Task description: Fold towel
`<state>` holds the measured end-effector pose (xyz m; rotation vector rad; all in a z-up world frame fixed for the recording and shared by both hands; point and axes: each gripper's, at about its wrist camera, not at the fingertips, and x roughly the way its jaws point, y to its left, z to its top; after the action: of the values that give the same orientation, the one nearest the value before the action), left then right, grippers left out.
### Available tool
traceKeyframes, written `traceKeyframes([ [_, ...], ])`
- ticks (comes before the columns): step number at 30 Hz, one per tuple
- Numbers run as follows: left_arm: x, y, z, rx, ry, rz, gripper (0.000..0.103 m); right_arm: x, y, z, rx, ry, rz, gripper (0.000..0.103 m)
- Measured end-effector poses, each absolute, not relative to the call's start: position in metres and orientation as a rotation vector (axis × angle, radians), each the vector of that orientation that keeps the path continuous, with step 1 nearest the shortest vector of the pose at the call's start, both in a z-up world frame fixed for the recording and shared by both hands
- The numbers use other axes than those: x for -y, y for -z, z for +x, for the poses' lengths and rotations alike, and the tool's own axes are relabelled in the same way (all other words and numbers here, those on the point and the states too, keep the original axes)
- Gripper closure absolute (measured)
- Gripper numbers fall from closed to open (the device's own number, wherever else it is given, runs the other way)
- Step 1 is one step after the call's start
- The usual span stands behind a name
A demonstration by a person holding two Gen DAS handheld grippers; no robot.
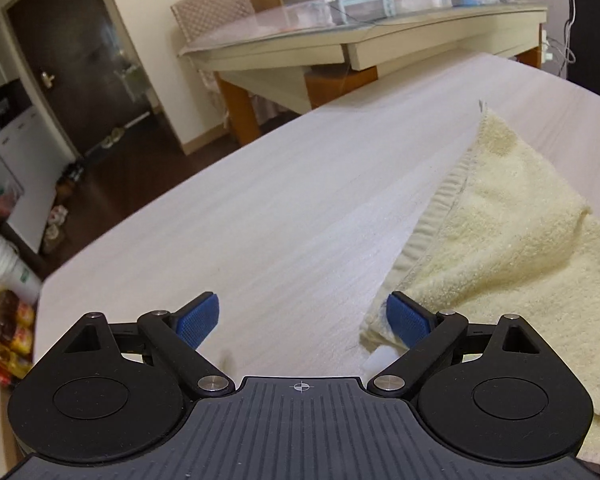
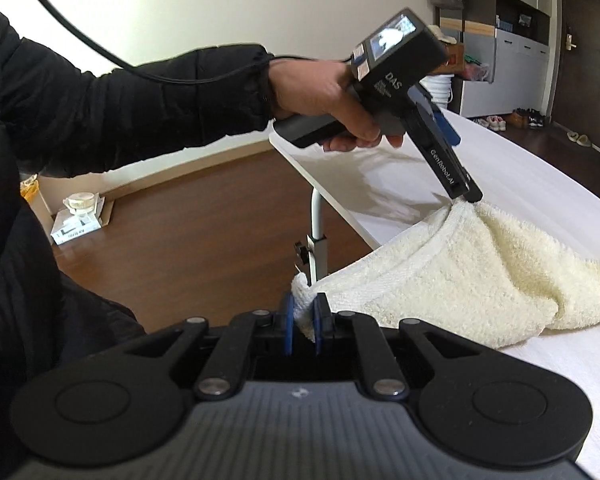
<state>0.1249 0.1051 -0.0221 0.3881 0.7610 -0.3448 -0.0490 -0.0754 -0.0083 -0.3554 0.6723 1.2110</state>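
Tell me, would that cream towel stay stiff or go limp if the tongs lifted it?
Probably limp: the towel already sags in soft folds between the right tongs, shut on one corner, and the left tongs. Its thick fluffy pile suggests it grips rather than slips. It looks light and unlikely to break.

The right gripper [image 2: 305, 316] is clamped on a corner of the towel [image 2: 480, 264], while the left gripper [image 1: 302, 320], held in a hand [image 2: 324, 96] reaching from a black sleeve [image 2: 140, 108], tilts downward over the table's near edge with its jaws spread wide apart.
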Motion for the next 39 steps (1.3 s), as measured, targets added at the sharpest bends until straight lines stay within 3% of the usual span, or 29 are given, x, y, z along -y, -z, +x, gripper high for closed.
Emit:
traceKeyframes([
  [16,-0.11,0.016,0.127,-0.772,0.358,0.409,0.003,0.111,-0.032,-0.026,-0.598,-1.205,-0.131,0.092],
  [24,-0.129,0.005,0.14,-0.78,0.323,0.252,0.004,0.164,-0.048,0.05,-0.566,-1.095,0.22,0.092],
  [27,-0.149,-0.016,0.142,-0.717,0.302,0.085,0.004,0.192,-0.041,0.094,-0.584,-1.004,0.377,0.092],
  [39,-0.148,-0.025,0.139,-0.658,0.258,0.165,0.004,0.238,0.045,0.189,-0.771,-0.68,0.638,0.092],
])
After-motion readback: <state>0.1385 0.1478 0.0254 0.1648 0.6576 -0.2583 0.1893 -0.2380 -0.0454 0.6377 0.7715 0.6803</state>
